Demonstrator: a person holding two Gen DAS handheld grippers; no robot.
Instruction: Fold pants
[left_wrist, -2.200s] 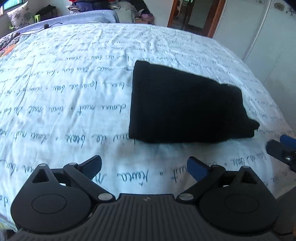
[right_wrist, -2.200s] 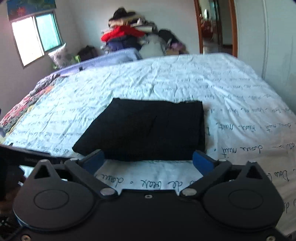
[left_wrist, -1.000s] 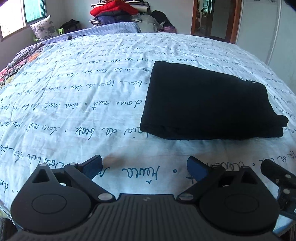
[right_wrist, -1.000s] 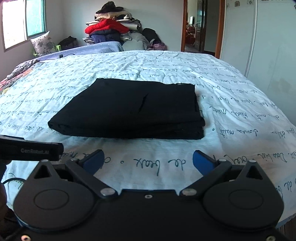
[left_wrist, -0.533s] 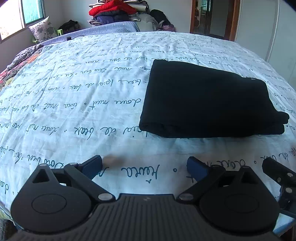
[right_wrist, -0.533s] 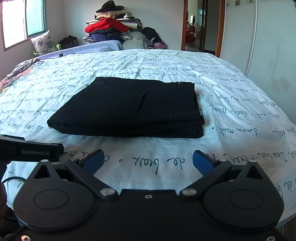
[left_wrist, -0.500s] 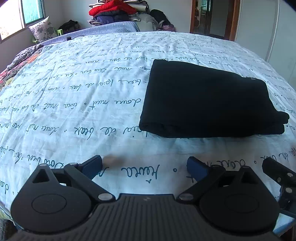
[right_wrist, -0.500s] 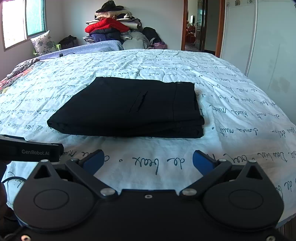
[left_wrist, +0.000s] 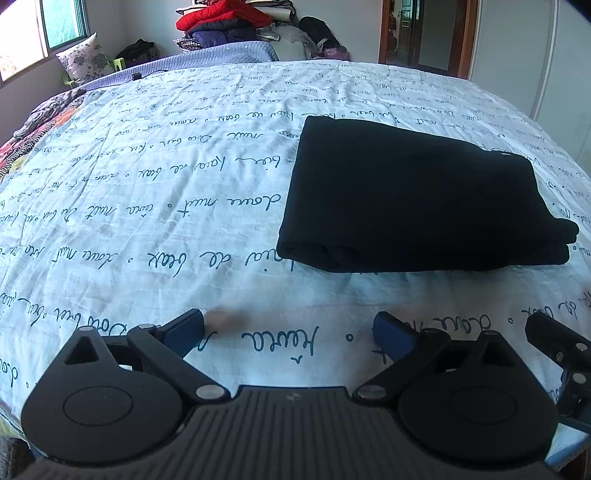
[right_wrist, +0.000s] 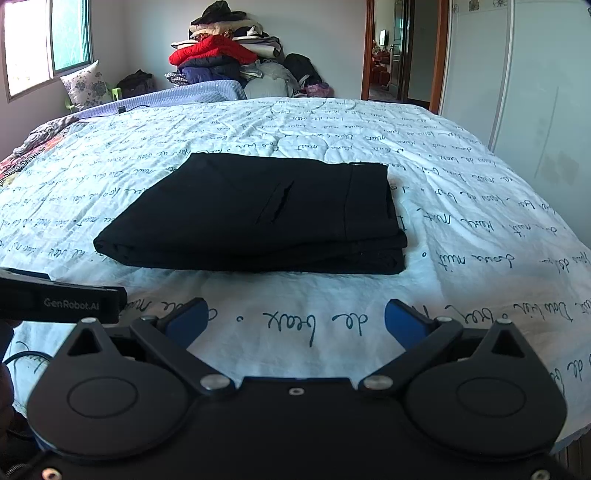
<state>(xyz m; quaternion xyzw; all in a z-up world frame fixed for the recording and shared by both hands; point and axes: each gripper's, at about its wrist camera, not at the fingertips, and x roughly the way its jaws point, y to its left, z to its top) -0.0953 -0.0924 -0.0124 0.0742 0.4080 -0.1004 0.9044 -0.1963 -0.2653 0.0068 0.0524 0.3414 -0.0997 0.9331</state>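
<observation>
From the left wrist camera, the left tongs (left_wrist: 288, 328) sit low at the bottom edge, their two blue-tipped fingers spread wide apart and grasping nothing, hovering over the near edge of the bed (left_wrist: 147, 184); the bed is covered by a white sheet printed with dark handwritten script; the black pants (left_wrist: 413, 199) lie folded into a compact, flat, layered rectangle on the sheet, ahead of the tongs and to the right of centre, well apart from the fingers; part of the right tongs (left_wrist: 557, 343) shows at the lower right corner as a black bar; at the far side of the bed a pile of clothes (left_wrist: 225, 22) topped with something red stands against the wall, with a window (left_wrist: 62, 22) at the upper left and a doorway (left_wrist: 421, 33) at the upper right. From the right wrist camera, the right tongs (right_wrist: 295, 321) are likewise released, blue fingers wide apart and empty, above the sheet; the folded pants (right_wrist: 258, 214) lie straight ahead of them, slightly left of centre, with stacked edges visible at the near right corner and a slit pocket on top; a black bar of the left tongs (right_wrist: 59, 301), lettered GenRobot.AI, crosses the left edge; a white wardrobe (right_wrist: 517, 74) stands at the right.
</observation>
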